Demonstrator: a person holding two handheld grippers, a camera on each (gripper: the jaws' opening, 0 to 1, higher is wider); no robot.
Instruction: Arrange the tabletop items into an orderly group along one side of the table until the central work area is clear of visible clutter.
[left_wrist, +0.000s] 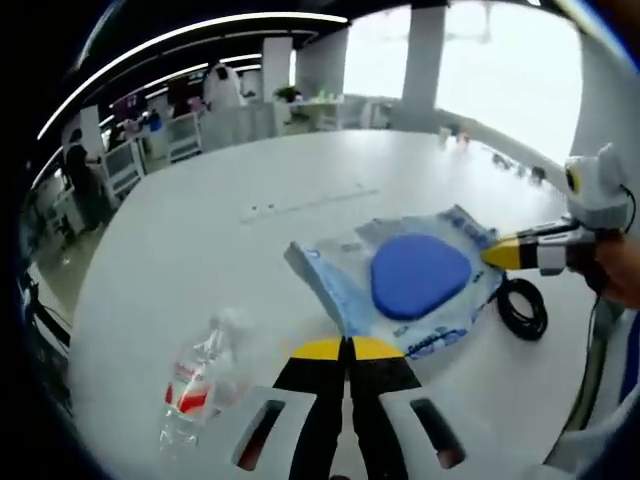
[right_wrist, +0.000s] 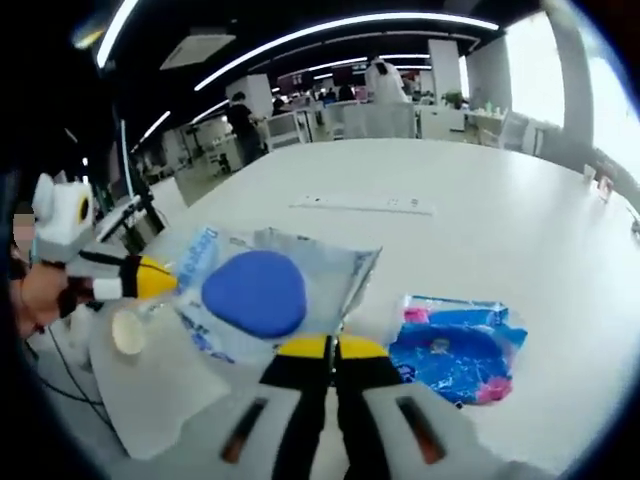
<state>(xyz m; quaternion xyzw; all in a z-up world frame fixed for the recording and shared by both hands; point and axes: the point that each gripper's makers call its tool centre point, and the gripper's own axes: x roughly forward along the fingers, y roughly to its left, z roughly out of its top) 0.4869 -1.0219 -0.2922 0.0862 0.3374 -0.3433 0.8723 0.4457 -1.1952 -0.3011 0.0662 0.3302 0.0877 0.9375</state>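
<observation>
A clear plastic bag (left_wrist: 420, 300) with a blue rounded pad (left_wrist: 420, 275) inside lies across the middle of the white table (left_wrist: 200, 240). My left gripper (left_wrist: 347, 348) is shut, its yellow tips pinching the bag's near edge. In that same view my right gripper (left_wrist: 500, 255) comes in from the right and pinches the bag's far corner. In the right gripper view, my right gripper (right_wrist: 332, 347) is shut on the bag (right_wrist: 330, 270) beside the pad (right_wrist: 255, 292), and the left gripper (right_wrist: 150, 278) holds its left edge.
A clear bottle with a red label (left_wrist: 195, 385) lies left of the left jaws, and a black cable coil (left_wrist: 522, 308) lies right of the bag. A blue and pink packet (right_wrist: 455, 350) lies right of the right jaws. A socket strip (right_wrist: 362, 204) is set in the tabletop.
</observation>
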